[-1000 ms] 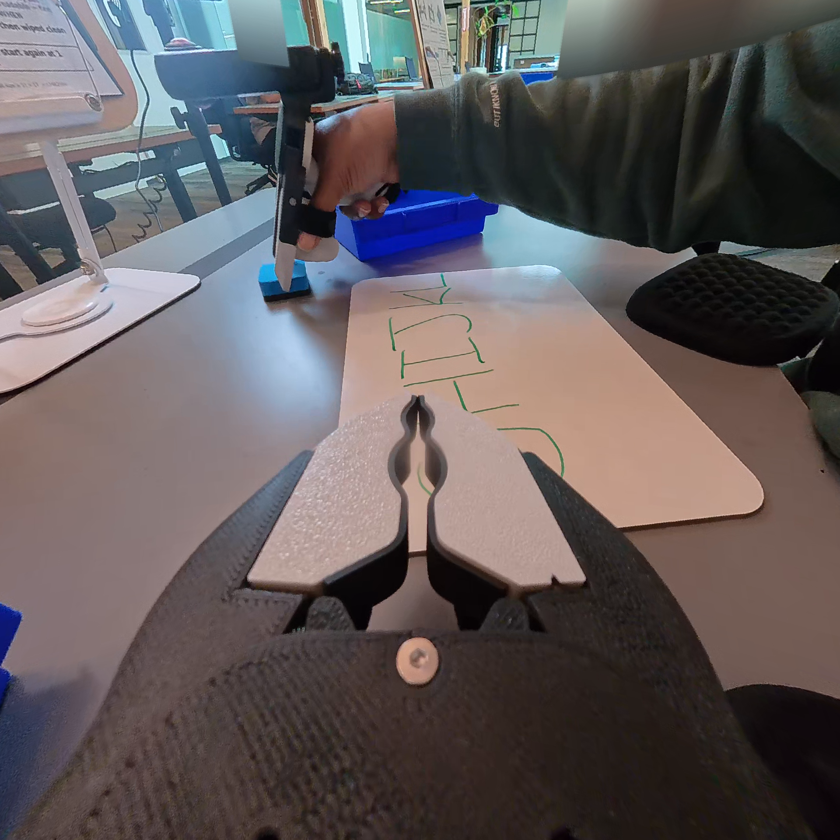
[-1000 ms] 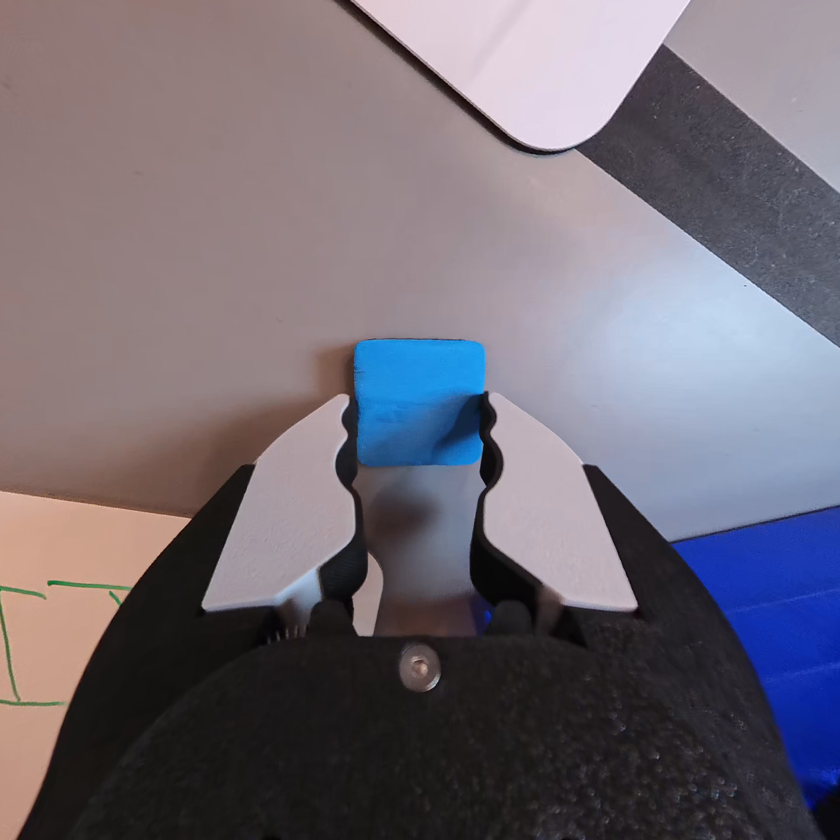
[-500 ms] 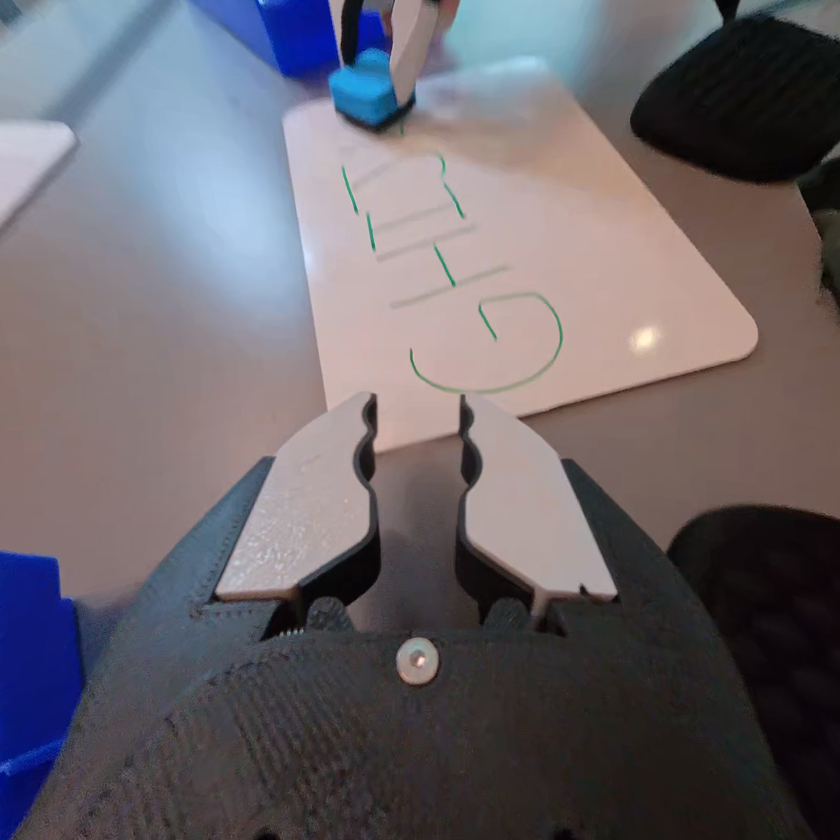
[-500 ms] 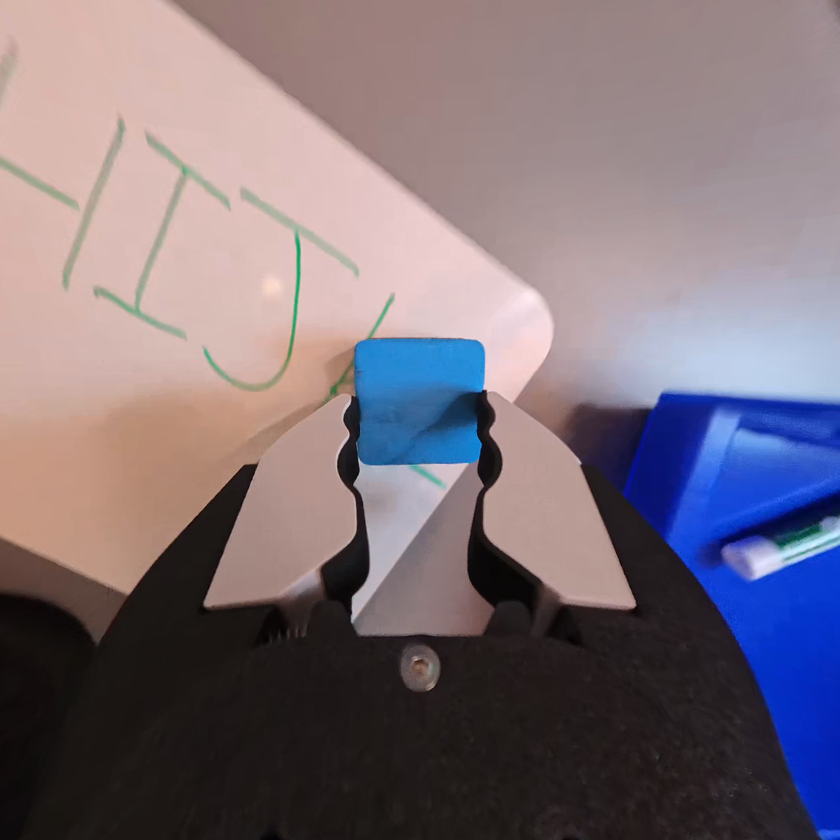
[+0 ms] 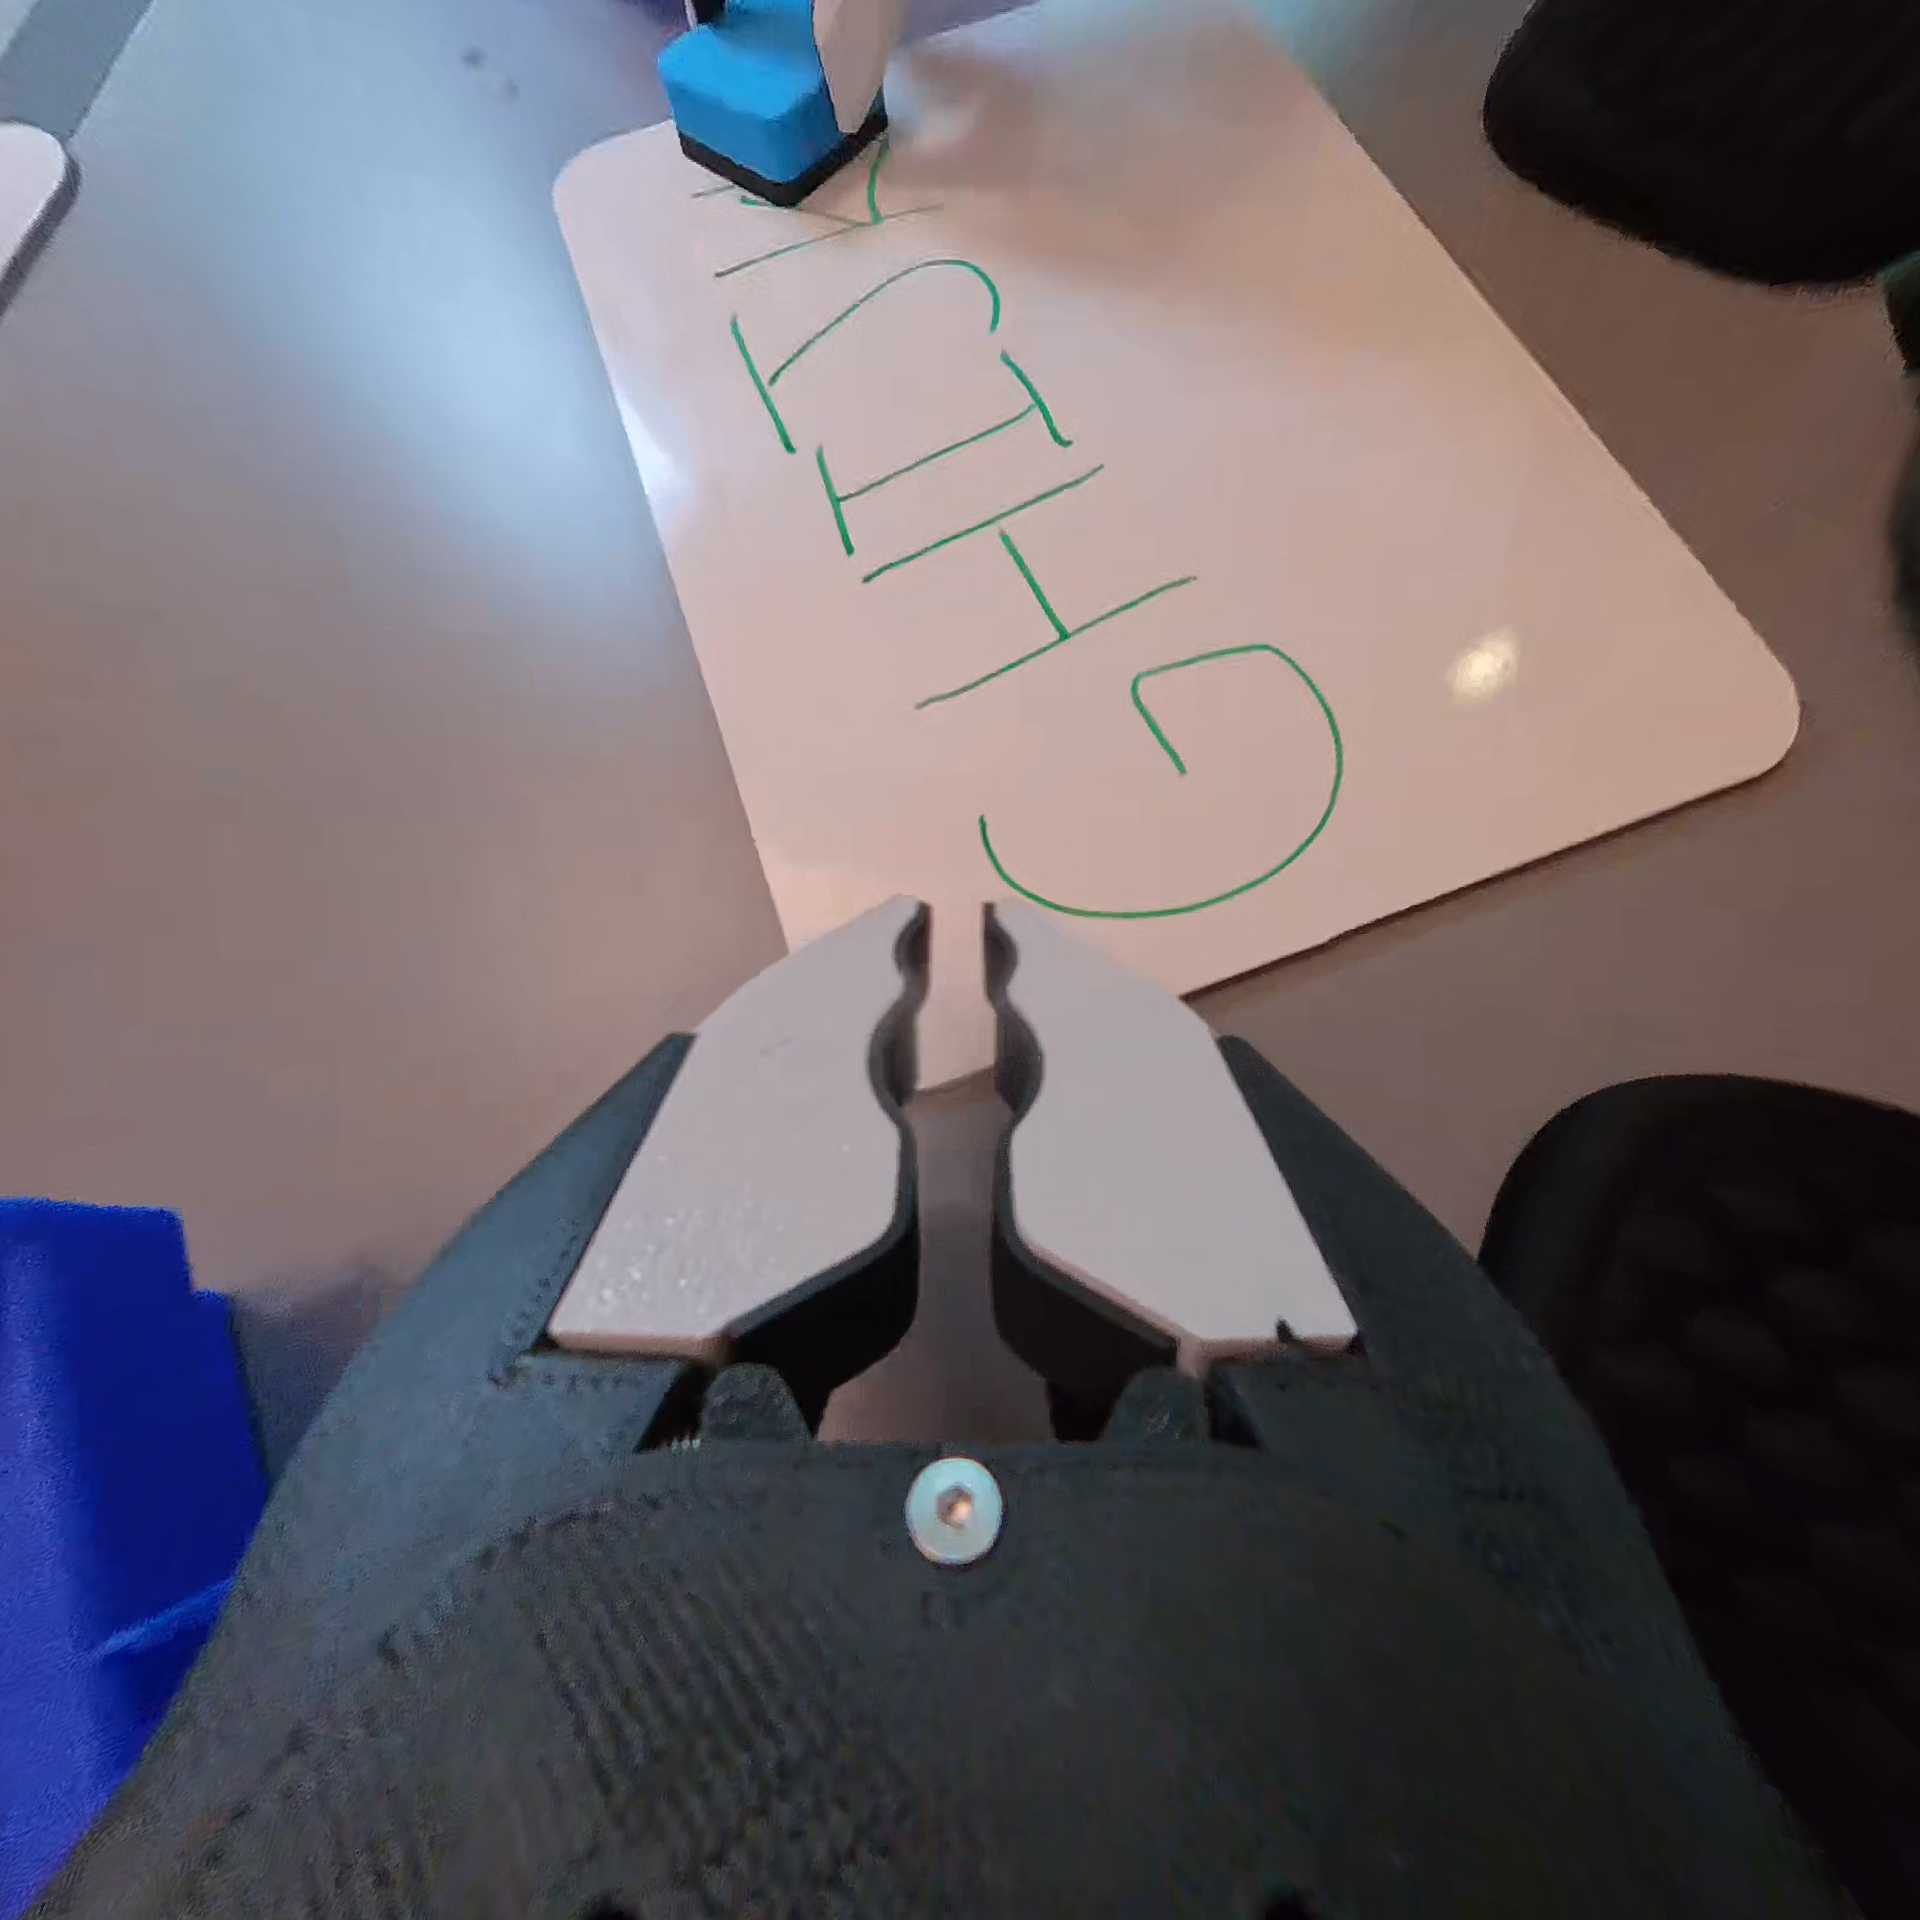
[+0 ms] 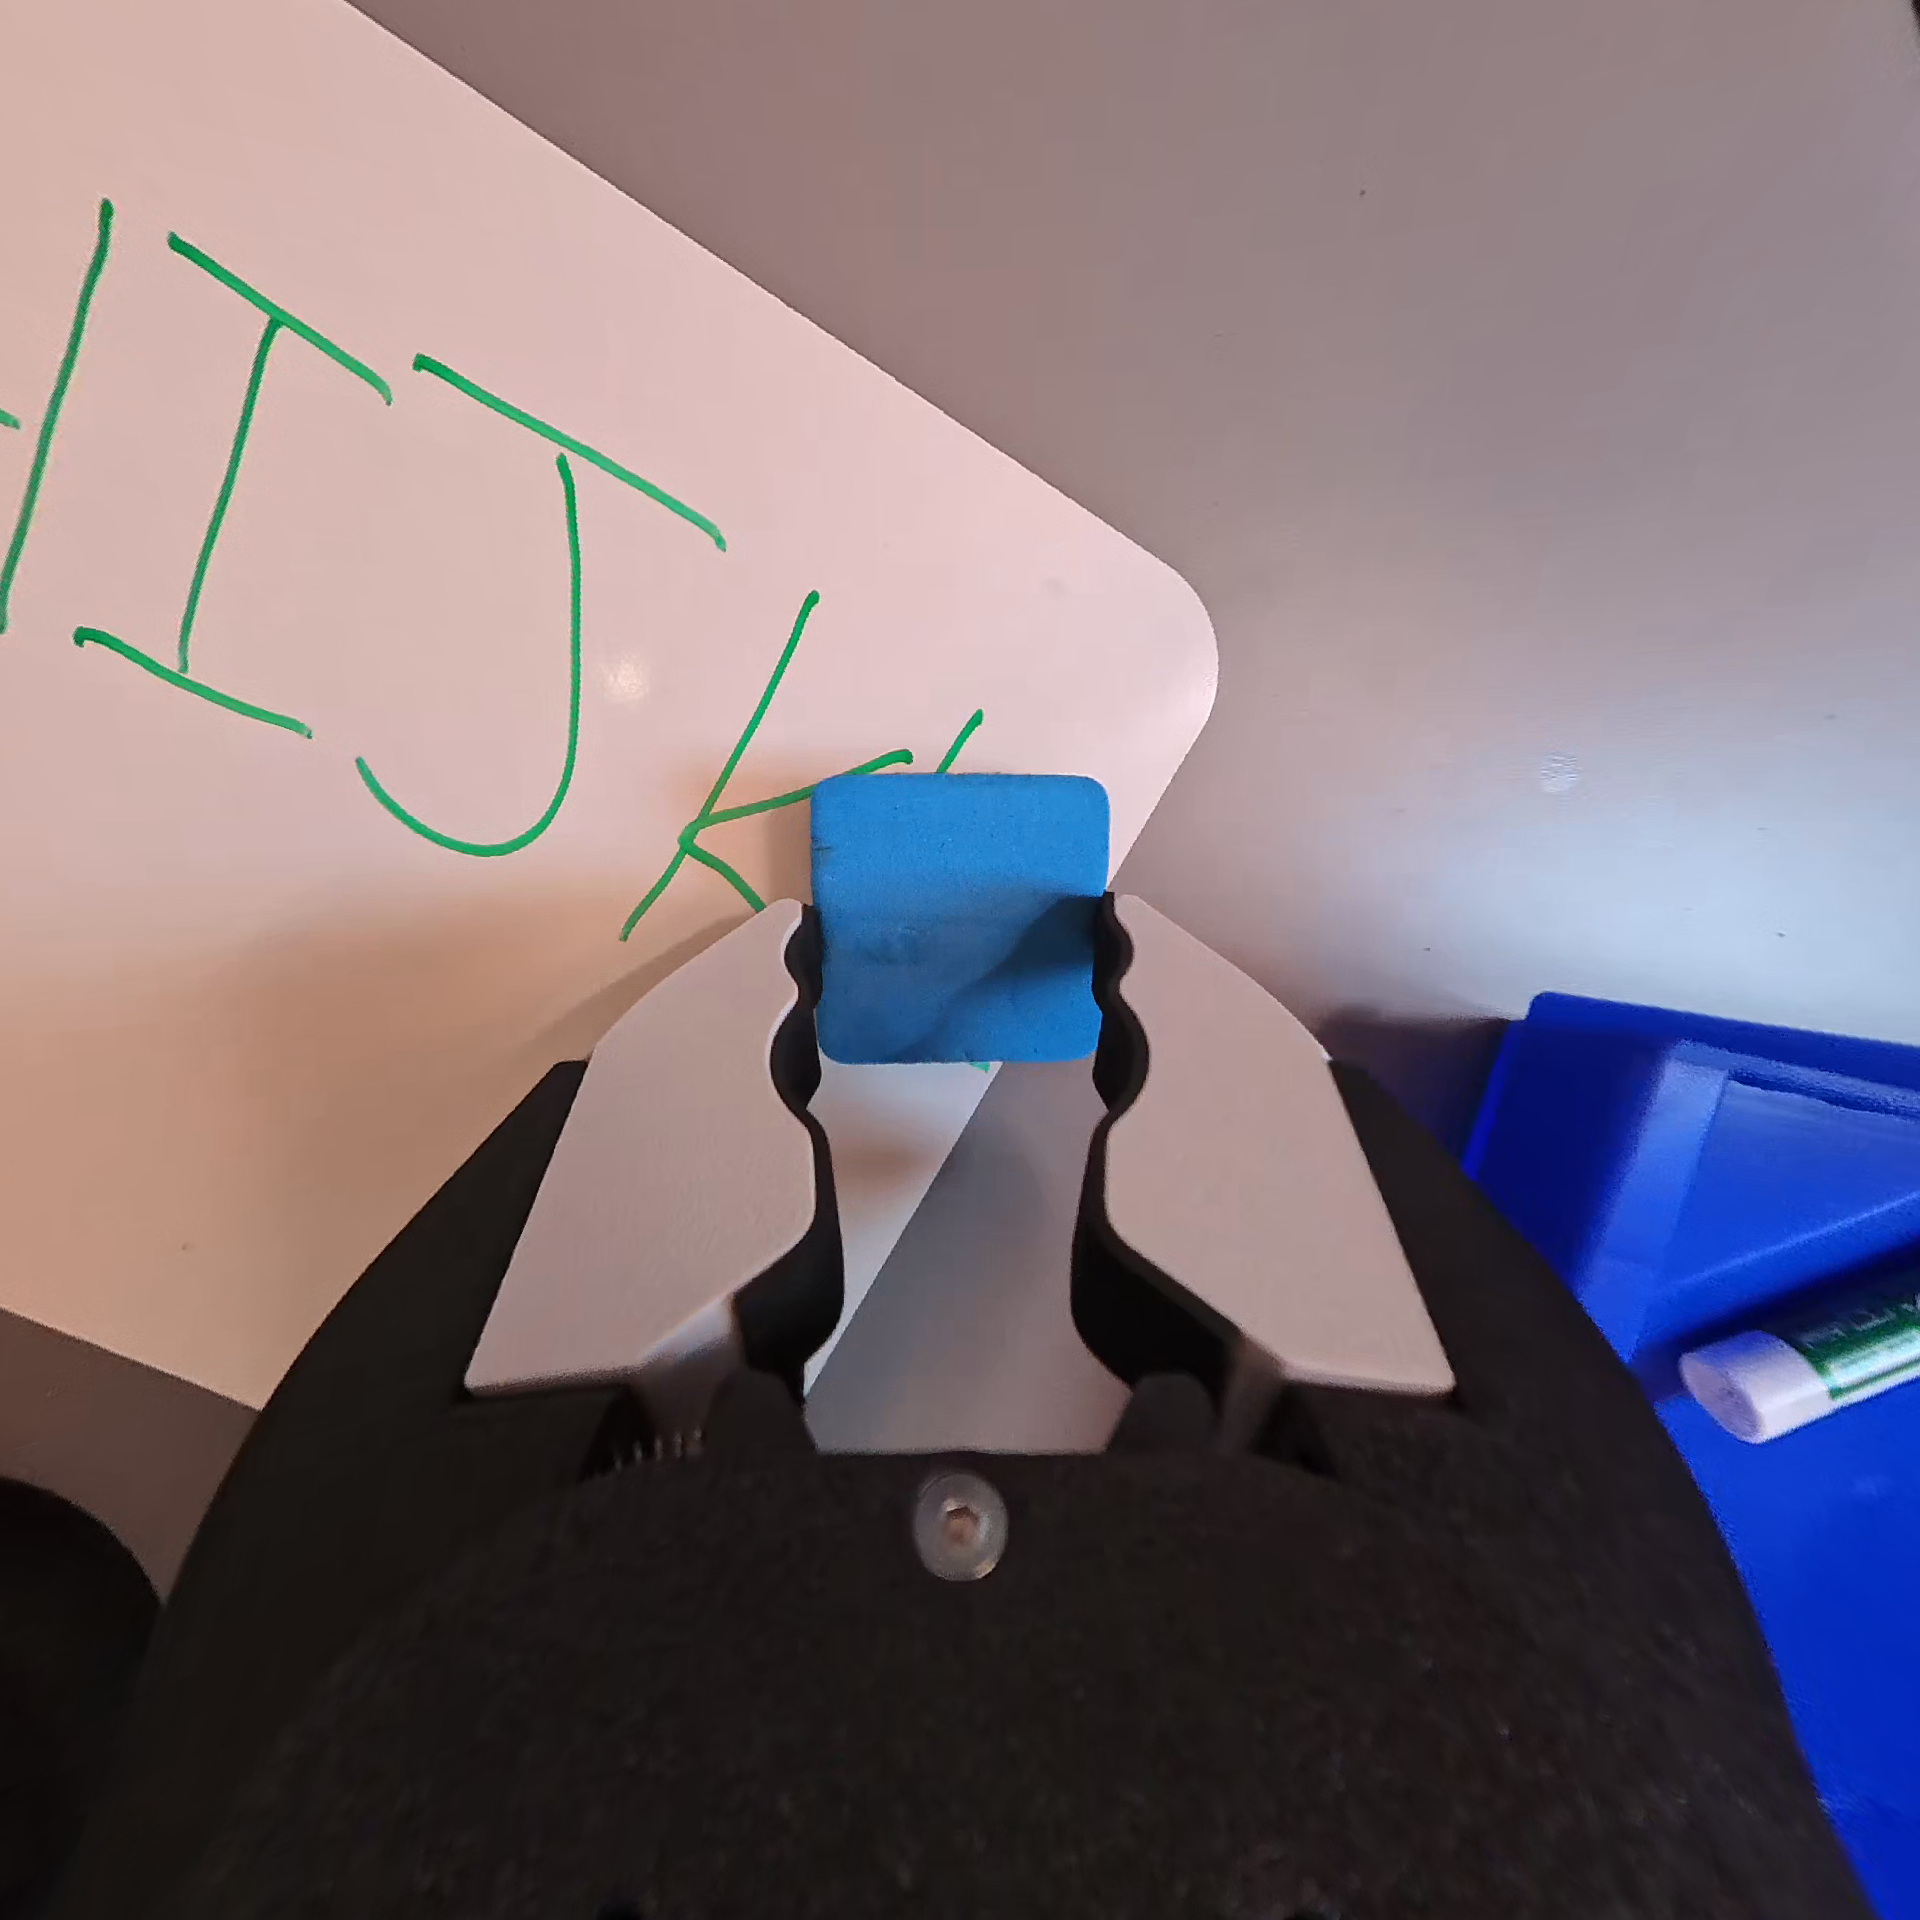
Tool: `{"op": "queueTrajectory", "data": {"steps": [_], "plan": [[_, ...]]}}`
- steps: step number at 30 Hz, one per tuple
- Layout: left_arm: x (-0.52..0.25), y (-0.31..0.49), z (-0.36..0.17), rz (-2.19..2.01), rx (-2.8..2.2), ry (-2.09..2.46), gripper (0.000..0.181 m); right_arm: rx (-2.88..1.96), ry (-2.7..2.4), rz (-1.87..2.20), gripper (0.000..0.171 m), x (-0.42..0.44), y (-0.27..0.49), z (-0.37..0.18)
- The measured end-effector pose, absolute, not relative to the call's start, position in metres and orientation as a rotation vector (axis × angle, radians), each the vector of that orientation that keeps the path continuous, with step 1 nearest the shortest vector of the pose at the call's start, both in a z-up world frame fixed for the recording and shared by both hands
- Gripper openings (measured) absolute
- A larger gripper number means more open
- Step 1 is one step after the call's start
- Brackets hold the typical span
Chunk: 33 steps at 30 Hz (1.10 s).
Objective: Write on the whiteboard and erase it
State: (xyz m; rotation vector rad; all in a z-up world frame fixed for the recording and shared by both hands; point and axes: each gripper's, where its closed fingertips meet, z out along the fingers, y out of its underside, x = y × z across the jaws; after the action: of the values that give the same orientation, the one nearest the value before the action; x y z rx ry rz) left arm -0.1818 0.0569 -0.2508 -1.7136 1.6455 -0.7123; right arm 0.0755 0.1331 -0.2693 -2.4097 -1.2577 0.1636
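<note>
The right gripper [image 6: 951,914] is clamped on the blue foam eraser [image 6: 958,920], its two pale fingers pinching the block from either side. The eraser is pressed down on the far corner of the whiteboard [image 5: 1299,499], its dark felt base sitting right over the last green marker stroke. From the left wrist view the same eraser [image 5: 764,99] shows at the top end of the board, with a row of green handwriting [image 5: 1039,582] running back toward the camera. The whiteboard lies flat on the grey table [image 5: 312,623]. The left gripper [image 5: 956,920] hovers just over the board's near edge, fingers parted by a narrow gap, gripping nothing. To the right of the eraser sits a blue bin [image 6: 1714,1195] with a white marker [image 6: 1797,1377] lying in it. A black mesh chair seat [image 5: 1704,125] sits beyond the board.
</note>
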Motion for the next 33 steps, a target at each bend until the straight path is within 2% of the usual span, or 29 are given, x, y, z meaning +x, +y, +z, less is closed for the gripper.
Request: {"op": "queueTrajectory", "data": {"steps": [1,4,12,15,18,23,26,28,30,33], "plan": [[-0.181,0.059,-0.257,-0.723,-1.754,1.645,0.000,-2.408,-1.256,0.176,0.051,0.075,0.133,-0.269],[-0.180,0.054,-0.278,-0.697,-1.882,1.724,0.000,-2.412,-1.282,0.174,0.051,0.075,0.134,-0.269],[-0.184,0.063,-0.279,-0.523,-1.923,1.802,0.000,-2.371,-1.487,0.204,0.051,0.054,0.091,-0.269],[-0.181,0.059,-0.279,-0.565,-1.911,1.815,0.000,-2.448,-1.393,0.161,0.051,0.081,0.107,-0.269],[-0.178,0.056,-0.279,-0.572,-1.904,1.832,0.000,-2.430,-1.349,0.197,0.051,0.066,0.123,-0.269],[-0.178,0.056,-0.279,-0.586,-1.911,1.818,0.000,-2.369,-1.558,0.213,0.051,0.051,0.087,-0.269],[-0.178,0.056,-0.279,-0.580,-1.909,1.827,0.000,-2.450,-1.412,0.171,0.051,0.074,0.121,-0.269],[-0.178,0.056,-0.280,-0.565,-1.917,1.832,0.000,-2.413,-1.414,0.190,0.051,0.054,0.127,-0.270],[-0.179,0.055,-0.280,-0.558,-1.920,1.832,0.000,-2.336,-1.560,0.209,0.051,0.030,0.101,-0.270],[-0.179,0.055,-0.280,-0.561,-1.921,1.827,0.000,-2.383,-1.623,0.208,0.051,0.048,0.078,-0.269]]}}
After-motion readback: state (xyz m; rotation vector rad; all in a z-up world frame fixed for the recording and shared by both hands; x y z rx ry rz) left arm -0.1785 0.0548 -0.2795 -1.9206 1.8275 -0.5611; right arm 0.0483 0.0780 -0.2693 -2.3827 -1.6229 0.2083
